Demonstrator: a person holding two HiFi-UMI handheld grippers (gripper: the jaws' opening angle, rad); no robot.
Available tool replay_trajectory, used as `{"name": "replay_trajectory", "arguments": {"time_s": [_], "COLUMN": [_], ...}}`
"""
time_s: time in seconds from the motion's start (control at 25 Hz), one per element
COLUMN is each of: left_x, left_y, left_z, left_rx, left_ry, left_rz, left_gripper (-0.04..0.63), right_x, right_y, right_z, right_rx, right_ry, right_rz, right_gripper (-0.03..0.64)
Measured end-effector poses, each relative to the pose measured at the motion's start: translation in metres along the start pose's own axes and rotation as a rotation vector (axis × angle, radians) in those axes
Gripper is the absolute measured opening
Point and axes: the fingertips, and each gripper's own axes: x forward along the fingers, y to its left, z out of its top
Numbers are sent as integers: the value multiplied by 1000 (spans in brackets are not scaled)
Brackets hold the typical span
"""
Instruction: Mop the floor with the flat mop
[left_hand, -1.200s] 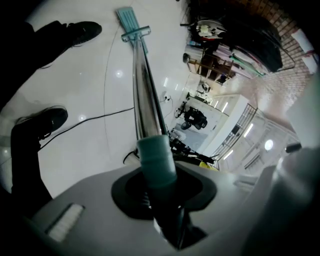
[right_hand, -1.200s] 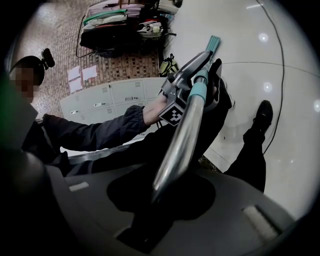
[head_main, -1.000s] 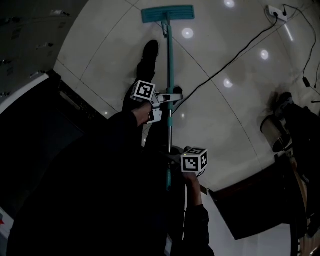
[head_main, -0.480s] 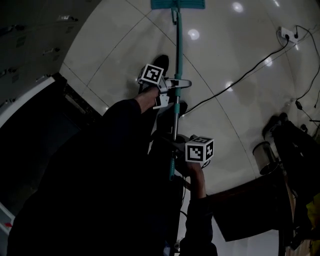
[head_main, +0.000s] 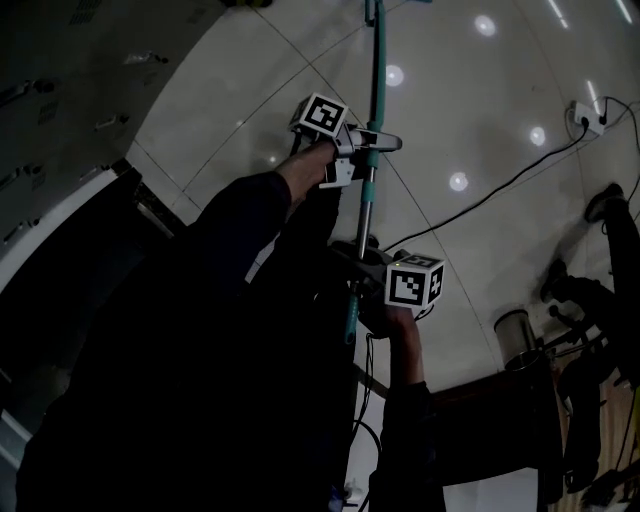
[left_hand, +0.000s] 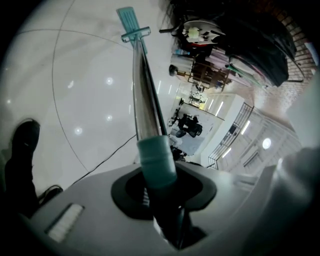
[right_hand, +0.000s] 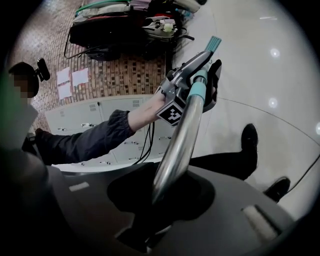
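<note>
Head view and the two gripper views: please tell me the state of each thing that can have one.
left gripper, fingers shut on the mop handle.
right gripper, fingers shut on the mop handle, nearer its top end.
mop handle, tilted, held by both grippers.
mop head, flat on the floor.
power strip, on the floor, a cable plugged in.
</note>
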Motion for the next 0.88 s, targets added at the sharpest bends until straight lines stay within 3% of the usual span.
{"name": "replay_trajectory", "arguments": {"time_s": [0.32,0.52,0.68,0.88], "left_x": [-12,-18,-20,-19], "left_y": [-26,-38,-41,-30], "left_z": [90,105,93,19], "left_rx": [24,30,35,45], "left_ry": [-89,-126,-130,-115], "left_rz": [-46,-56,-61,-48], "left_gripper": [98,100,106,106], "right_x": [26,31,28,8], "right_y": [-6,12,24,28], "right_z": [82,96,85,12], "right_rx": [-44,-19,25,9], "right_ry": [-1,-24,-42,-25], "right_rz": [-52,22,61,69], "right_gripper": [104,109,114,114]}}
